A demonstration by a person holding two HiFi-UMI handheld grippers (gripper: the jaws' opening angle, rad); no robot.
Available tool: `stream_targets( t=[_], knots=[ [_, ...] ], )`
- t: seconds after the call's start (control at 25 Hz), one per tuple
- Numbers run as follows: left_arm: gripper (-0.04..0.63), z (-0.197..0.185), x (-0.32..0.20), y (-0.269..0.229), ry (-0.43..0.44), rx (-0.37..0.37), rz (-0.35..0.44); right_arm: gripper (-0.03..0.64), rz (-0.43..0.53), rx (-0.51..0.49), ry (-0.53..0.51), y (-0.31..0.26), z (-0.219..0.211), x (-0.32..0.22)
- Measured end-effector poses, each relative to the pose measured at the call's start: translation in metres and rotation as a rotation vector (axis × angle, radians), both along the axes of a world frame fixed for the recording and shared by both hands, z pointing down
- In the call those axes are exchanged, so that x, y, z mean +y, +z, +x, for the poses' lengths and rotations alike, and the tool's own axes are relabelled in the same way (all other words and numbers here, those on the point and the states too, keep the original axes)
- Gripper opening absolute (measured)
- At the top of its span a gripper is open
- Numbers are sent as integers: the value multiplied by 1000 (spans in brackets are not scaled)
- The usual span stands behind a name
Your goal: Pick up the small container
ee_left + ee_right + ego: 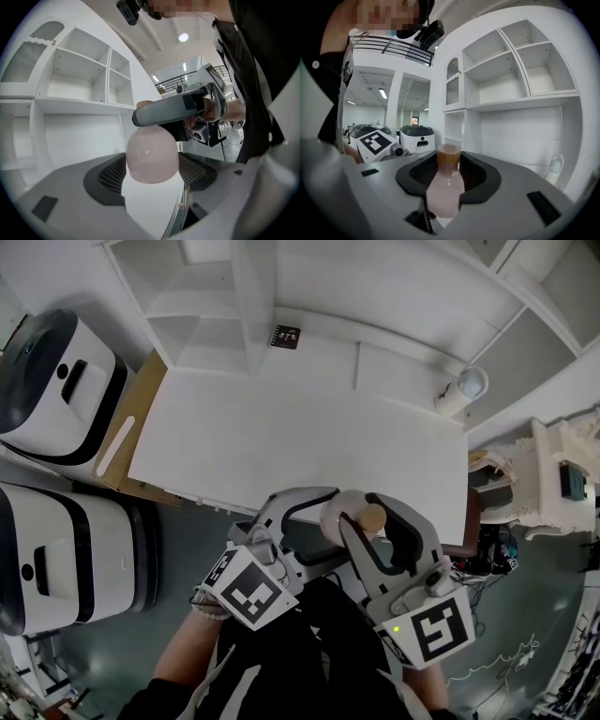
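The small container (345,514) is a pale pink bottle with a tan cap, held in the air near the table's front edge, close to the person's body. My right gripper (371,514) is shut on it; in the right gripper view the bottle (444,187) fills the gap between the dark pads, cap pointing away. My left gripper (334,521) reaches in from the left. In the left gripper view the bottle's rounded base (152,155) sits between its pads and touches both. The right gripper's jaw crosses just above the base.
The white table (281,427) lies ahead, with a white shelf unit (216,296) behind it. A small white cup (464,390) stands at its back right corner. Two white-and-black machines (56,381) (66,559) stand to the left. Cables lie on the floor at right.
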State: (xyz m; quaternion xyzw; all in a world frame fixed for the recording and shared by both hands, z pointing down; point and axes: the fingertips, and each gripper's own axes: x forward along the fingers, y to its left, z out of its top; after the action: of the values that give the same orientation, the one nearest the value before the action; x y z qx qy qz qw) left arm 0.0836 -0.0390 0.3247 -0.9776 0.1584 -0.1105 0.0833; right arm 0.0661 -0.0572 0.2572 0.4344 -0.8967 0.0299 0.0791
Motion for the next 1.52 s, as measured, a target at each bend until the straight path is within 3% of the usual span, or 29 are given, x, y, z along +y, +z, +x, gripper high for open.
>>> stream_targets(
  t=[1.52],
  knots=[
    [347,2,2,-1,11,3,8,146,18,6,12,0,1,3]
  ],
)
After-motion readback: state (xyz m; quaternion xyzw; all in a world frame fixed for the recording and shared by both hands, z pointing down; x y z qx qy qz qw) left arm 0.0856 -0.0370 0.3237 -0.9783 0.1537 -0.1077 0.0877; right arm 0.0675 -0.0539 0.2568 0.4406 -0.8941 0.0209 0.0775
